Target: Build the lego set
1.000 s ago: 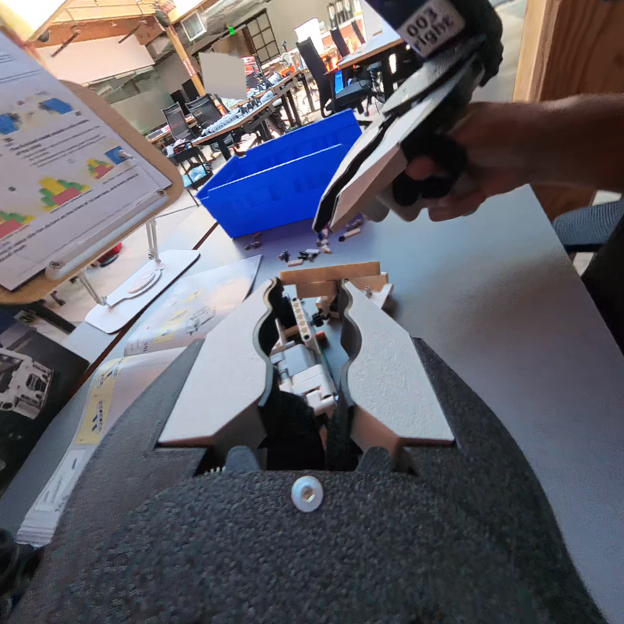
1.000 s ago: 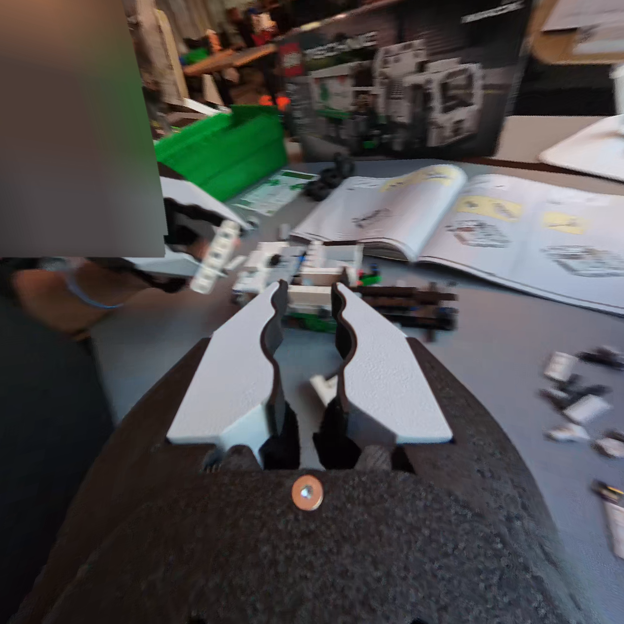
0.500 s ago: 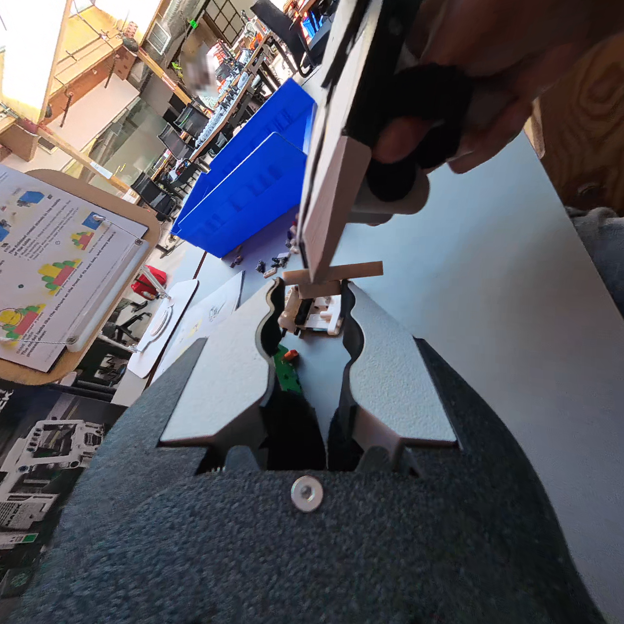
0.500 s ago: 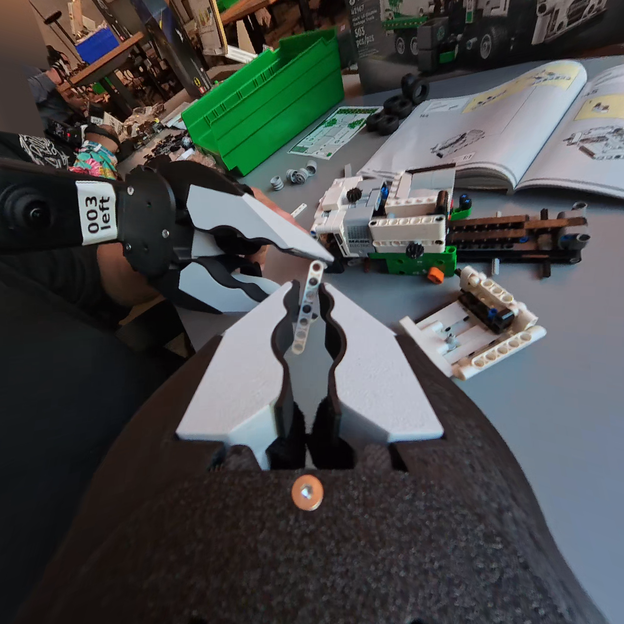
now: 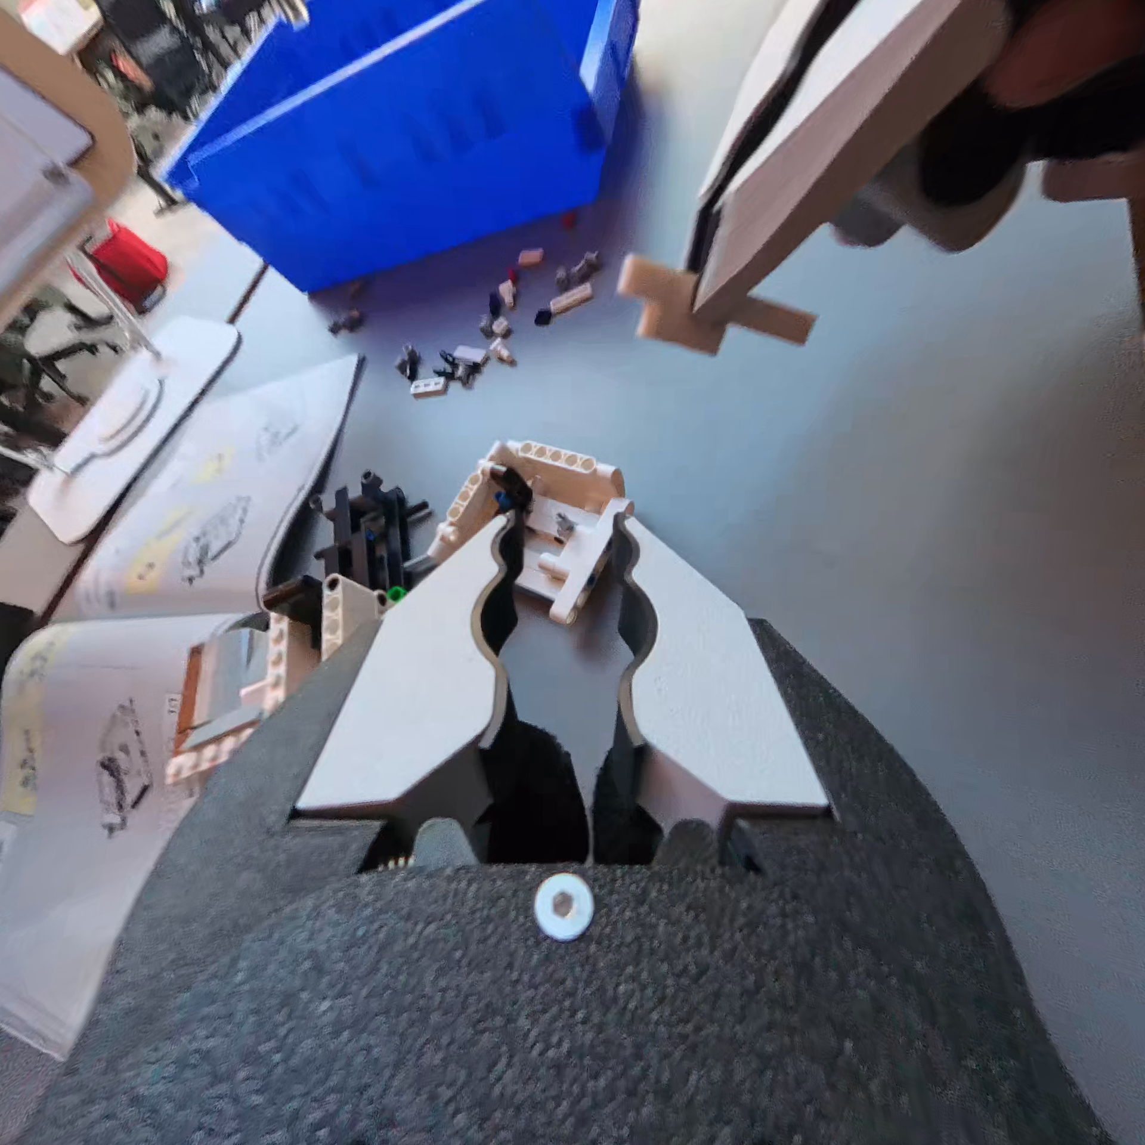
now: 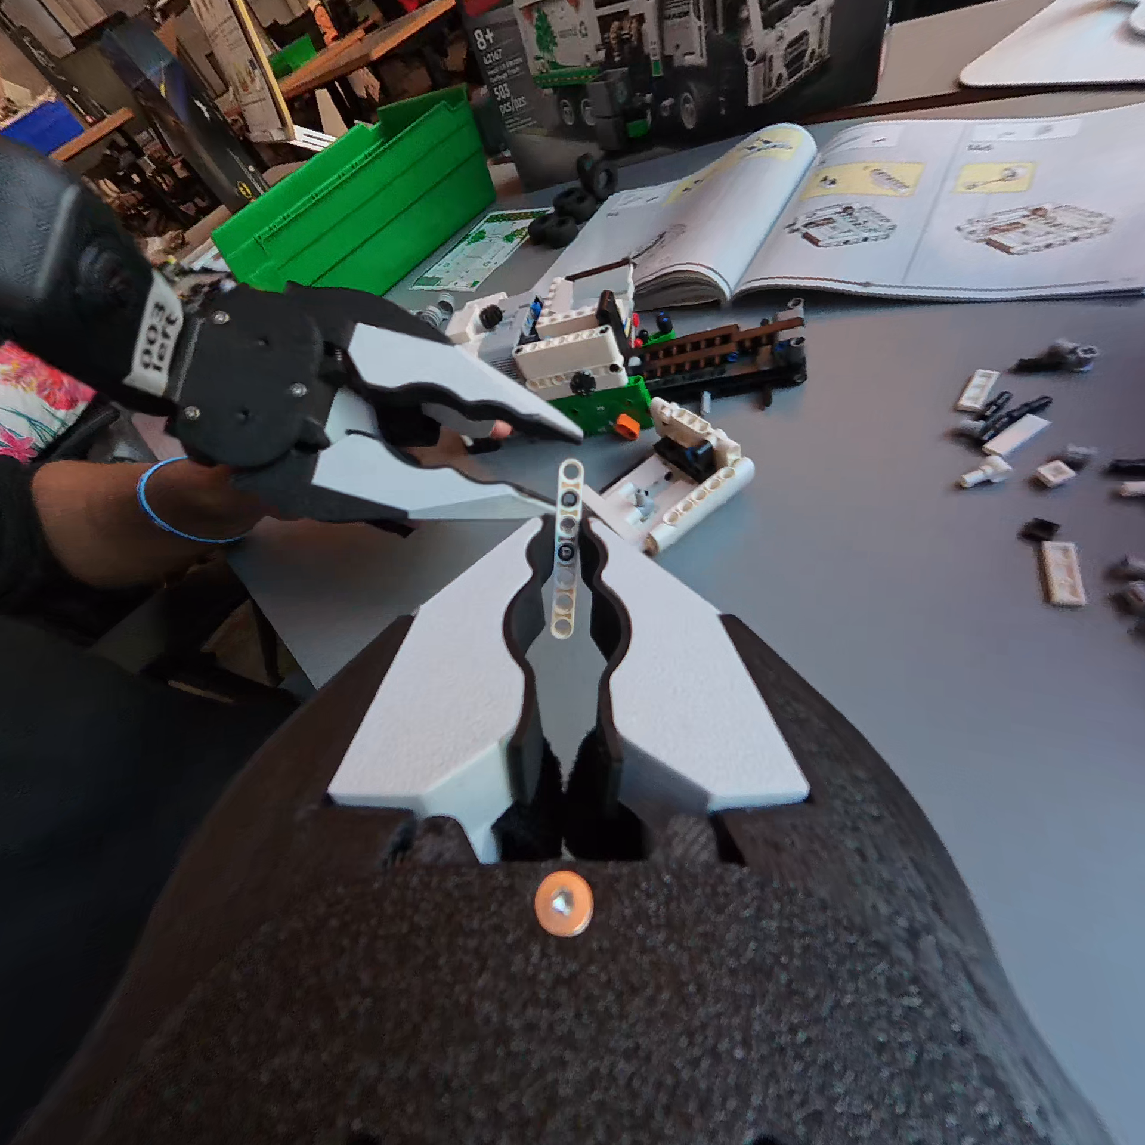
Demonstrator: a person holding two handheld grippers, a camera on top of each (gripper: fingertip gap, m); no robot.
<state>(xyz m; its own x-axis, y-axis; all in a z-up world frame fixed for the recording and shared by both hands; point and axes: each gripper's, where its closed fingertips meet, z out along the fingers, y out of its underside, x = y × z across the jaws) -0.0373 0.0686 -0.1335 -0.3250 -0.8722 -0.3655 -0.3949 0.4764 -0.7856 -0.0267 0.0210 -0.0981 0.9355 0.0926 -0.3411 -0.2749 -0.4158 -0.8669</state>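
Grey tabletop (image 6: 929, 712) carries the whole build, with a workshop of benches and bins behind it. On it lies an open instruction booklet (image 6: 867, 229), a green bin (image 6: 372, 204) to its left and the set's dark box (image 6: 681, 56) standing behind. In the left wrist view a blue bin (image 5: 403, 142) stands at the far edge, with loose small pieces (image 5: 489, 328) scattered in front of it.

The right gripper (image 6: 565, 526) is clenched on a thin white beam (image 6: 567, 545) with a row of holes, held upright between its fingertips above the table; from the left wrist view the same beam (image 5: 712, 307) sticks out crosswise from the closed tips.

The left gripper (image 5: 564, 526) is released, its jaws spread with nothing between them. It hovers above a white frame subassembly (image 5: 545, 514) lying flat on the table. In the right wrist view its lower fingertip sits just beside the beam.

The partly built truck chassis (image 6: 619, 359), white, green and brown, rests between the frame subassembly (image 6: 681, 483) and the booklet. 3 black tyres (image 6: 573, 204) lie near the green bin.
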